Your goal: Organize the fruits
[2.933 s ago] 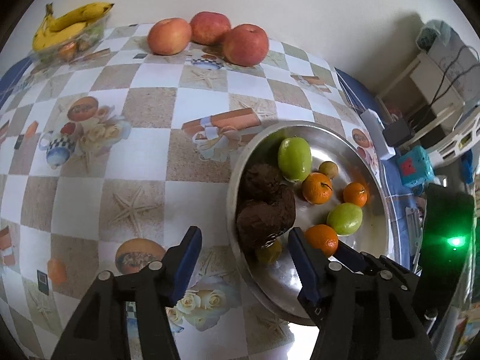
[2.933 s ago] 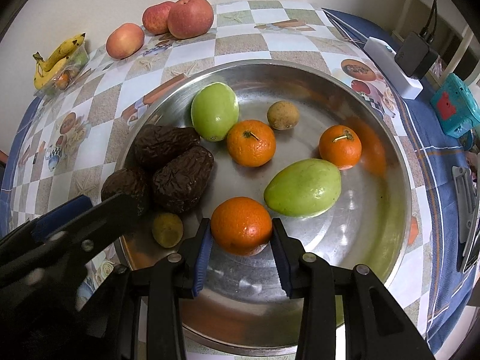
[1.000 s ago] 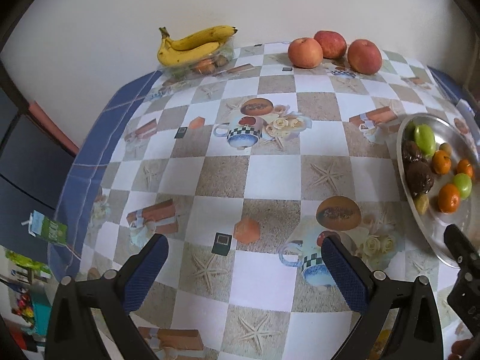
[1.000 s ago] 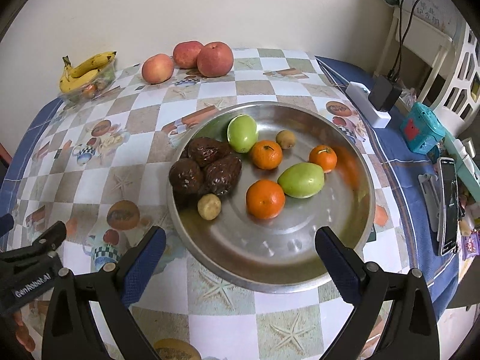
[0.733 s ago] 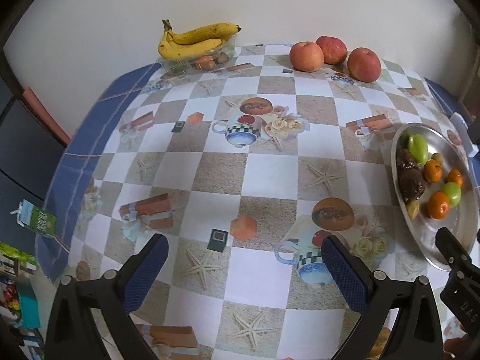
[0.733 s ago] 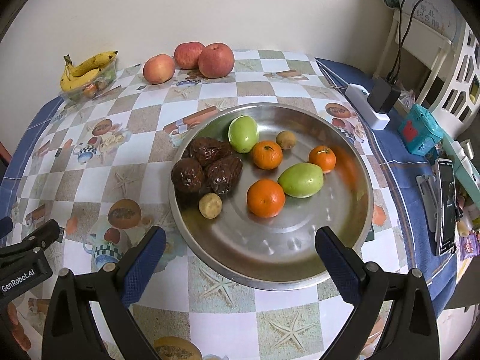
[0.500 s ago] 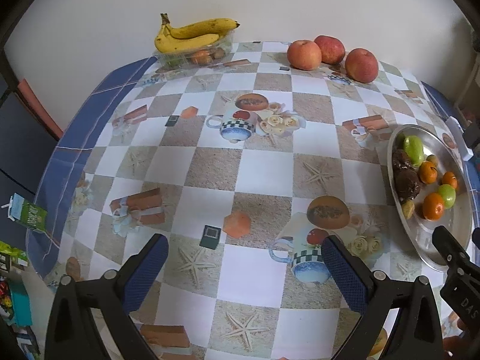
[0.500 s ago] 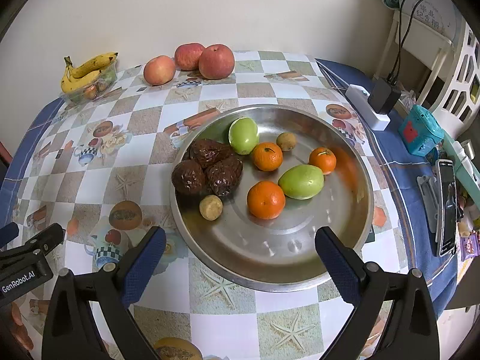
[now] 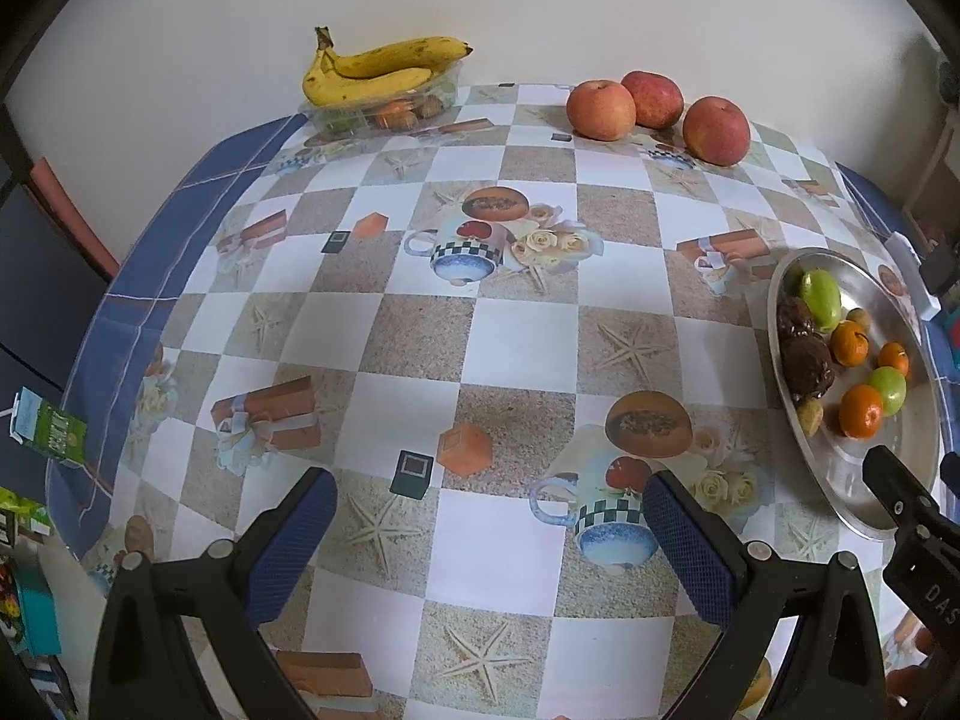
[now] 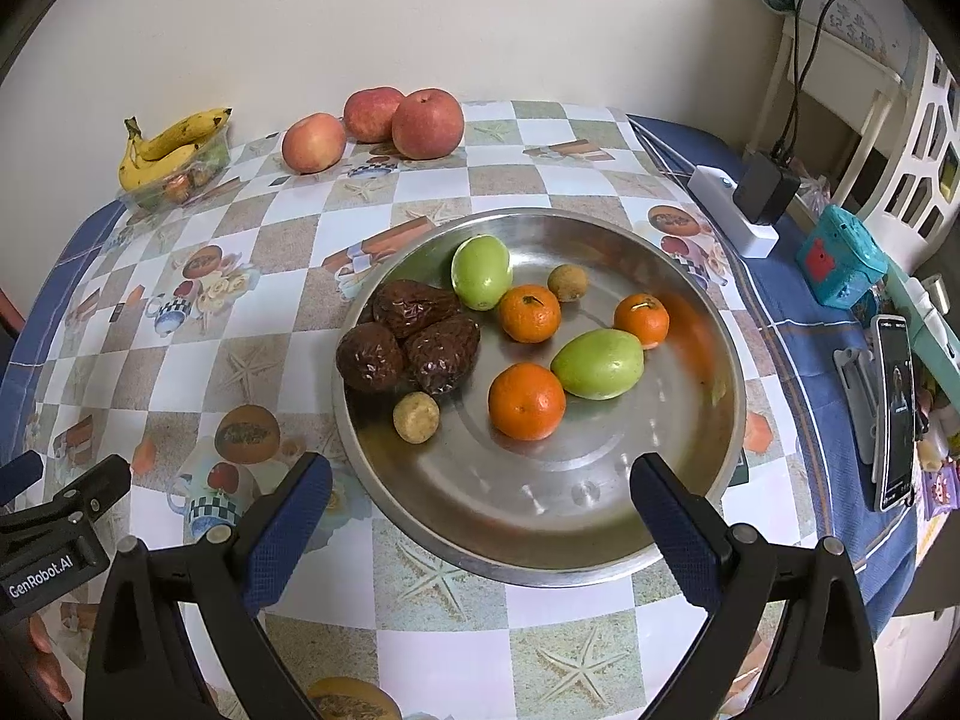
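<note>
A steel plate (image 10: pixel 600 528) on the checked tablecloth holds three oranges (image 10: pixel 527 401), two green fruits (image 10: pixel 597 363), three dark wrinkled fruits (image 10: pixel 414 339) and two small brown fruits (image 10: pixel 415 417). My right gripper (image 10: pixel 480 504) is open and empty, above the plate's near rim. My left gripper (image 9: pixel 489 522) is open and empty above the cloth, left of the plate (image 9: pixel 840 468). Three apples (image 9: pixel 651 108) and a banana bunch (image 9: pixel 378 69) lie at the back.
The bananas rest on a clear tub of small fruit (image 9: pixel 384 111). Right of the plate are a power strip with a charger (image 10: pixel 744 204), a teal toy (image 10: pixel 840 264) and a phone (image 10: pixel 894 414). The table edge runs along the left (image 9: pixel 108 324).
Both grippers have pulled back from the plate and opened wide; the right one let go of an orange, which now lies on the plate. In the last second the views barely shift.
</note>
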Demonstrator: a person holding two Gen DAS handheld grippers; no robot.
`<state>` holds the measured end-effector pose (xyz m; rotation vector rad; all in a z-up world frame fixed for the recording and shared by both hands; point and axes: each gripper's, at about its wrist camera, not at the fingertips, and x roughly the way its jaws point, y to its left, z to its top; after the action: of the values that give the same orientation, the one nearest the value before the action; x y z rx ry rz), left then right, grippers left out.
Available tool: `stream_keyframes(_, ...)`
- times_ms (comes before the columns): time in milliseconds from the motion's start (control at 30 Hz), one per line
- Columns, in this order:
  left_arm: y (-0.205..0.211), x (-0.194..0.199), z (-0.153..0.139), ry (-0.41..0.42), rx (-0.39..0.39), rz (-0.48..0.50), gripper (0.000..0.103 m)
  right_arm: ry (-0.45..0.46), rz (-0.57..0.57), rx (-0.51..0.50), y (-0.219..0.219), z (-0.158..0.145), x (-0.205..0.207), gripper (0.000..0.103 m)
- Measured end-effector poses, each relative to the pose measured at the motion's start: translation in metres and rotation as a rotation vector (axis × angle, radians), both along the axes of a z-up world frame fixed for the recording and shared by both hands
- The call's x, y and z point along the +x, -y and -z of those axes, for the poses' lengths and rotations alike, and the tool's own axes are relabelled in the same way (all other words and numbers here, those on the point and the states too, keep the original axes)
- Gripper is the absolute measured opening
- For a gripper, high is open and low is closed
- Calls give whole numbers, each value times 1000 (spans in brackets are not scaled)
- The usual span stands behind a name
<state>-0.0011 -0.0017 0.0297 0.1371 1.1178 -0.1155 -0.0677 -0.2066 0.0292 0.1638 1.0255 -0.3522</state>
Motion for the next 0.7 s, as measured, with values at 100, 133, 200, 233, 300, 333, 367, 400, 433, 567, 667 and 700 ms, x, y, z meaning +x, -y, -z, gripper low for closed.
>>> stream_keyframes(100, -1, 0, 0, -1, -3, -3, 103, -1, -1, 2, 1, 0, 0, 100)
stream_keyframes(133, -1, 1, 0, 0, 0, -3, 103, -2, -3, 1, 1, 0, 0, 100)
stream_keyframes(200, -1, 1, 0, 1, 1, -4, 103, -3, -7, -1, 1, 0, 0, 100)
stream_keyframes(233, -2, 1, 0, 0, -1, -6, 103, -3, -8, -1, 1, 0, 0, 100)
stream_keyframes(300, -2, 1, 0, -5, -13, -7, 103, -2, -9, -3, -1, 0, 0, 100)
stream_keyframes(333, -3, 2, 0, -10, -25, -9, 103, -2, -8, -2, -1, 0, 0, 100)
stream_keyframes(367, -3, 2, 0, -12, -29, -11, 103, -3, -8, -2, -1, 1, 0, 100)
stream_keyframes(400, -3, 2, 0, -13, -31, -12, 103, -3, -9, -1, -1, 1, 0, 100)
stream_keyframes(433, -3, 2, 0, -14, -30, -13, 103, -3, -10, 0, -2, 1, 1, 100)
stream_keyframes(567, -3, 1, 1, -24, -36, -14, 103, -6, -17, -2, -3, 1, 1, 100)
stream_keyframes(667, -3, 2, 2, -30, -36, -19, 103, -6, -22, -4, -3, 0, 1, 100)
stream_keyframes(700, -3, 2, 2, -31, -37, -21, 103, -6, -22, -3, -3, 0, 1, 100)
